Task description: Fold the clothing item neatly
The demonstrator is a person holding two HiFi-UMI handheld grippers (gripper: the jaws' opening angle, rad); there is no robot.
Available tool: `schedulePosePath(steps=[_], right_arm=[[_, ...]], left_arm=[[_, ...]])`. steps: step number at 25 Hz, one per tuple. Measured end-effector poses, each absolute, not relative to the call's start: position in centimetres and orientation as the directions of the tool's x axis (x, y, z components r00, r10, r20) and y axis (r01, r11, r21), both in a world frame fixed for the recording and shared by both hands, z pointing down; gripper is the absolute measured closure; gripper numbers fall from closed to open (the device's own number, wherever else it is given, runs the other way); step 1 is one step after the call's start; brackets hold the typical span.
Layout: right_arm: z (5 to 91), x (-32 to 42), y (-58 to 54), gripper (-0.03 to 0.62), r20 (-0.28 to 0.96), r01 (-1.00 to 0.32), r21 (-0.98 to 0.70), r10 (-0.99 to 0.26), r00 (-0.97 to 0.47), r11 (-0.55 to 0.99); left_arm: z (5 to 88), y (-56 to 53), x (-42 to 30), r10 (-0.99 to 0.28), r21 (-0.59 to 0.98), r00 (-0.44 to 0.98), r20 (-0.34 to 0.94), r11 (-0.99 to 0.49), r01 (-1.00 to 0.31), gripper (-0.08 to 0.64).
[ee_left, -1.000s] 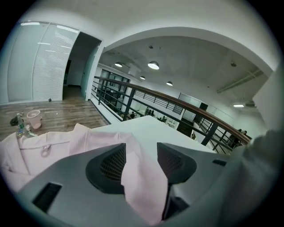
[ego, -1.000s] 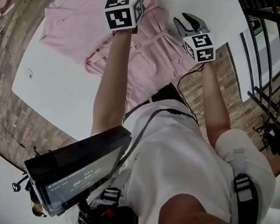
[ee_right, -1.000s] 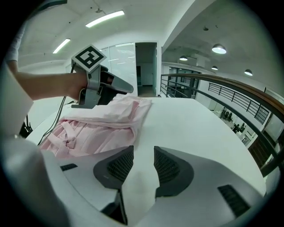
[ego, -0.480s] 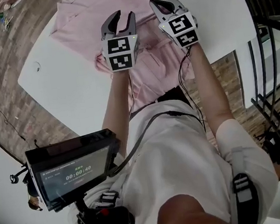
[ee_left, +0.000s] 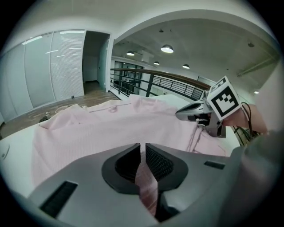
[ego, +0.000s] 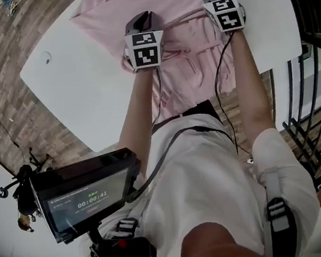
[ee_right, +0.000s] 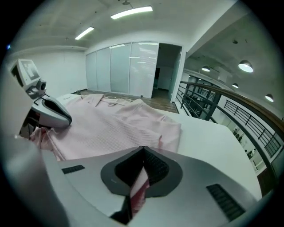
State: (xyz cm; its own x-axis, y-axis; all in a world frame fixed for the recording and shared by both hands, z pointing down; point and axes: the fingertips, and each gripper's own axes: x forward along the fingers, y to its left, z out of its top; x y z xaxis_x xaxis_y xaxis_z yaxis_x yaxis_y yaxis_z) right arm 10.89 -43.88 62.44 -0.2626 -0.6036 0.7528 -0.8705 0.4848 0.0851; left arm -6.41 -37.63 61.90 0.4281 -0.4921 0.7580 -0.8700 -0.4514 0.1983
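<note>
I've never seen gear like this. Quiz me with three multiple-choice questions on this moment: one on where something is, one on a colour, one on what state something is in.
1. Where does the garment lie?
A. on the white table
B. on the wooden floor
C. over the railing

2. What colour is the garment?
A. blue
B. pink
C. grey

3. What are the left tongs doing?
A. standing wide open, empty
B. pinching the garment
C. gripping a cup

Answers:
1 A: the head view shows it spread over the tabletop.
2 B: it is pale pink in every view.
3 B: the jaws have just been closing, and a fold of cloth sits pinched between the pads.
</note>
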Motion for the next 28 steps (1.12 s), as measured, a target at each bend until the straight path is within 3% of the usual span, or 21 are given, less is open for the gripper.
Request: schedulePosePath(steps=[6, 10, 17, 21, 25, 28], right_arm=[[59.6, 7.9, -41.1, 0.589, 0.705, -0.843, 0.045, -0.615, -0.353, 0.536], [61.1, 7.9, -37.8, 0.589, 0.737, -0.837, 0.023, -0.575, -0.355, 0.547], [63.3, 11.2, -37.3, 0.589, 0.77, -0.853, 0.048, -0.563, -0.299, 0.519], [61.2, 12.2, -39.1, 0.589, 0.734, -0.834, 0.187, -0.639, -0.232, 0.518], [59.9, 9.9, -39.5, 0.589, 0.702, -0.797, 0.094, -0.607, -0.372, 0.596], [62.5, 9.4, -39.2, 0.589, 0.765, -0.751, 0.124, -0.545, -0.344, 0.648]], left_arm=[[58.5, -35.1, -9.3, -0.556, 0.084, 0.378, 0.74, -0.482, -0.872, 0.522], [60.5, -32.1, -11.5, -0.524, -0.023, 0.298, 0.798, -0.52, -0.854, 0.522], [62.8, -31.2, -12.5, -0.479, 0.113, 0.334, 0.812, -0.432, -0.895, 0.523], [61.8, -31.1, -12.0, -0.494, 0.083, 0.326, 0.806, -0.451, -0.889, 0.523], [61.3, -31.4, -12.9, -0.532, 0.034, 0.305, 0.79, -0.459, -0.888, 0.523], [62.6, -31.4, -13.1, -0.495, 0.06, 0.314, 0.81, -0.462, -0.885, 0.523]])
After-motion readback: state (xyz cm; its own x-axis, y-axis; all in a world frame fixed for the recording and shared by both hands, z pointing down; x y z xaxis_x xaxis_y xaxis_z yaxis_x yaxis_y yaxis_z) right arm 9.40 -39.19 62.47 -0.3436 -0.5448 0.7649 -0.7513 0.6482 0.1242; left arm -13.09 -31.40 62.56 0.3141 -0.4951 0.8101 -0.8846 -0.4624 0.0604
